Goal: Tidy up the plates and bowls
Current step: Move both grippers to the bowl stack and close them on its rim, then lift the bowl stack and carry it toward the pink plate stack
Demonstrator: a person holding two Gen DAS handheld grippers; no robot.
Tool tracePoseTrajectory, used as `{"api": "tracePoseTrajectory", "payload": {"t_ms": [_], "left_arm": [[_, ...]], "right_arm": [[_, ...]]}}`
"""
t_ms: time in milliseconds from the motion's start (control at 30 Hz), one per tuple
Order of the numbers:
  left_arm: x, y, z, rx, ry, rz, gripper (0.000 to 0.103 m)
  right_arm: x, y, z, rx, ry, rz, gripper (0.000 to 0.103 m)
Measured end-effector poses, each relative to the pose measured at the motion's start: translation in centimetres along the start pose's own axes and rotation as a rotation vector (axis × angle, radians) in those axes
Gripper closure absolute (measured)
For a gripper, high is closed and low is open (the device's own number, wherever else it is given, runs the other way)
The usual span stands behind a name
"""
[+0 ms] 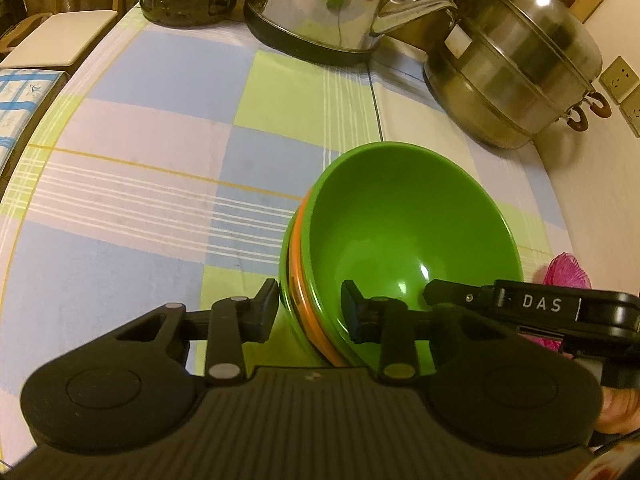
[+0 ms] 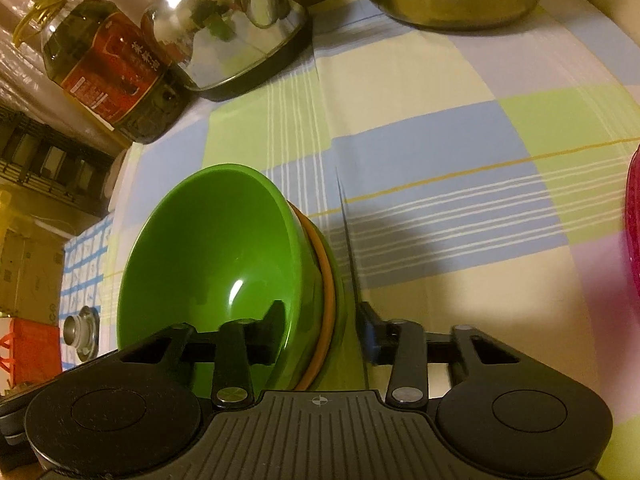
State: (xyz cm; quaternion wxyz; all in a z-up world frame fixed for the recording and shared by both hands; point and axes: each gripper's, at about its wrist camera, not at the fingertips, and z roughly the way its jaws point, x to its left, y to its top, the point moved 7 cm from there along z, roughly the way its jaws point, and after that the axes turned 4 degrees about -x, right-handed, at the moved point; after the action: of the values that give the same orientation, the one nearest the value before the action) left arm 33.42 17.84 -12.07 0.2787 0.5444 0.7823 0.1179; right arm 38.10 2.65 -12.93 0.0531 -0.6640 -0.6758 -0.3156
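Straddling the rim of a nested stack of bowls (image 1: 404, 232), the left gripper (image 1: 310, 312) has one finger outside the stack's wall and the other inside the top green bowl (image 2: 216, 248); its jaws look closed against the stacked rims, though contact on the inner side is hard to confirm. The right gripper (image 2: 320, 332) mirrors this on the opposite side, one finger dipped inside the green bowl and the other outside, with a visible gap left at the outer finger, so its jaws appear not fully clamped. An orange bowl (image 1: 304, 280) sits directly under the green one, and another green rim shows beneath that. The stack is tilted and stands on the checked cloth of the worktop (image 1: 152, 168). Farther back are a steel kettle (image 1: 332, 4), a lidded steel pot (image 1: 516, 68) and an oil bottle (image 2: 104, 76). A pink dish (image 1: 566, 272) lies just beyond the right gripper
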Motion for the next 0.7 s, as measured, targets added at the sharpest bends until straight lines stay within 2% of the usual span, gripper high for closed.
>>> {"api": "tracePoseTrajectory", "payload": {"t_ms": [300,700], "left_arm": [[0.10,0.05,0.04,0.005,0.003,0.010,0.076],[-0.39,-0.32,-0.17,0.011,0.023,0.041,0.077]], "right_arm": [[-0.18,-0.17,0.64,0.010,-0.009,0.012,0.076],[-0.01,-0.44,0.50,0.005,-0.028,-0.007,0.079]]}}
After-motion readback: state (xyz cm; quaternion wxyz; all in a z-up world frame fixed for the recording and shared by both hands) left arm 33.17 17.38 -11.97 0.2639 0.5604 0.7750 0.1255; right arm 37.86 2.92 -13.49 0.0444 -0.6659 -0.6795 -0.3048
